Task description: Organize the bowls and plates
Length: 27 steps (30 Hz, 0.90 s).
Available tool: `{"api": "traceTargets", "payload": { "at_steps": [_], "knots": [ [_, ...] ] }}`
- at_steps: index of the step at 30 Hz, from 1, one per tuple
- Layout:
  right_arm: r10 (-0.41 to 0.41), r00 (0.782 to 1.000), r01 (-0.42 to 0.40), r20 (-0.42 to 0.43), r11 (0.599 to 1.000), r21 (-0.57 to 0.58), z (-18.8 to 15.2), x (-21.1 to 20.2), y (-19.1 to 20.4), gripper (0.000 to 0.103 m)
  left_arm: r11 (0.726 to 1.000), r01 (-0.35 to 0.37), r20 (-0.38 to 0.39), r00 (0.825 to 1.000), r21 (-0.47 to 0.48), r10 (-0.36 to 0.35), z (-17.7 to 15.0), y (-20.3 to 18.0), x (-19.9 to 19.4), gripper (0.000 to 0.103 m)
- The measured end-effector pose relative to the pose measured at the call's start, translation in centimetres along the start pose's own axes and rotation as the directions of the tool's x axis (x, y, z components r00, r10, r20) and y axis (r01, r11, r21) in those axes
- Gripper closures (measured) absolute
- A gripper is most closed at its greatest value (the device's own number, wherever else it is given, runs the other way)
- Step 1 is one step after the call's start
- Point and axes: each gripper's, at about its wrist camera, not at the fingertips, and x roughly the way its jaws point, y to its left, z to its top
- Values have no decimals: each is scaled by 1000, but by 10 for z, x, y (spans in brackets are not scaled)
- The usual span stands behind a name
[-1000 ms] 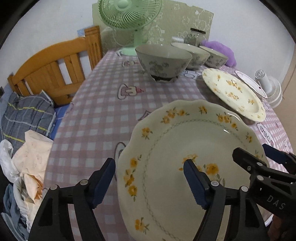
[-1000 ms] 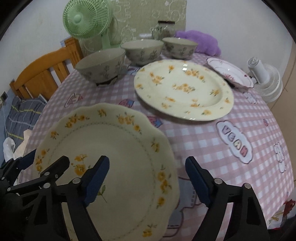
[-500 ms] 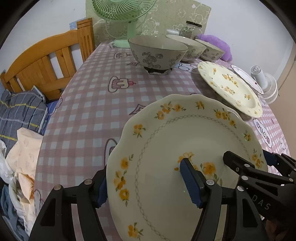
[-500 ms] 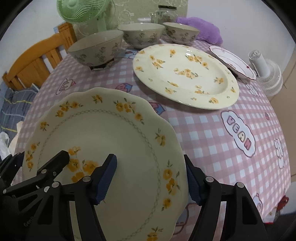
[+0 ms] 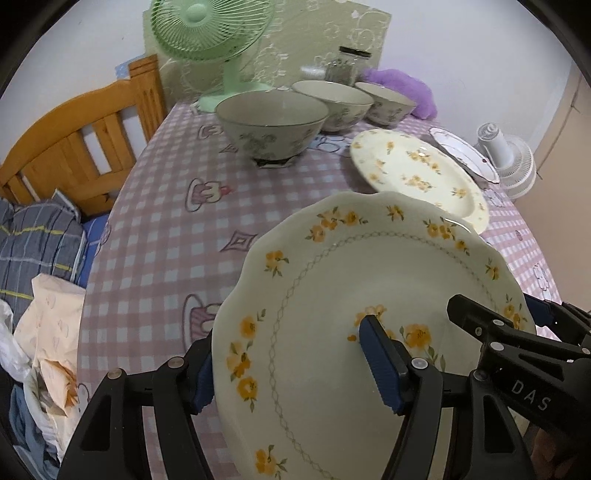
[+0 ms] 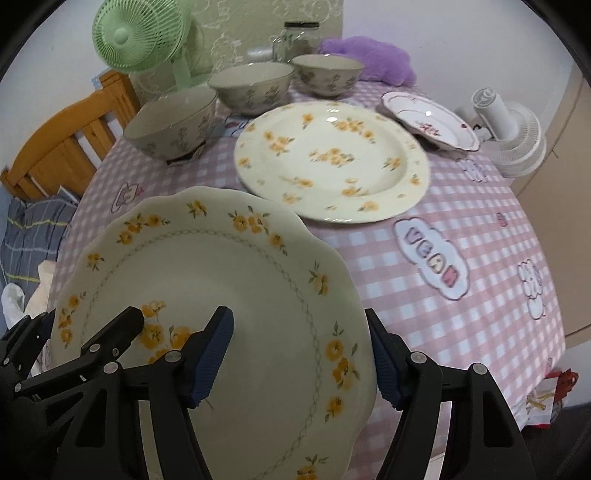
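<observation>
Scalloped plate (image 5: pixel 343 295) apparently between both hand-held grippers' fingers

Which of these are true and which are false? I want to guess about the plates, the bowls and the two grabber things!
1. Both grippers hold the same scalloped plate. True: the left gripper clamps its left edge, the right gripper its right edge.
2. There are five bowls on the table. False: three bowls stand in a row.
3. The round flowered plate lies flat on the checked tablecloth. True.
4. The green fan stands in front of the bowls. False: it stands behind them, at the far end of the table.
5. The small pink-flowered plate is stacked on the round flowered plate. False: it sits apart, to its right.
</observation>
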Motion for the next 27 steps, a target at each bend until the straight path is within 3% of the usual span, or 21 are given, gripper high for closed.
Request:
{"api": "traceTargets", "payload": {
  "at_steps": [13,27],
  "knots": [
    [44,998,-43,53,999,-19,16,-10,-58,30,1000,-20,25,999,-19,20,11,-59,2,34],
    [20,999,-20,48,1000,-1,32,-6,-148,30,1000,-21,44,999,17,21,31,-148,16,34]
  ]
}}
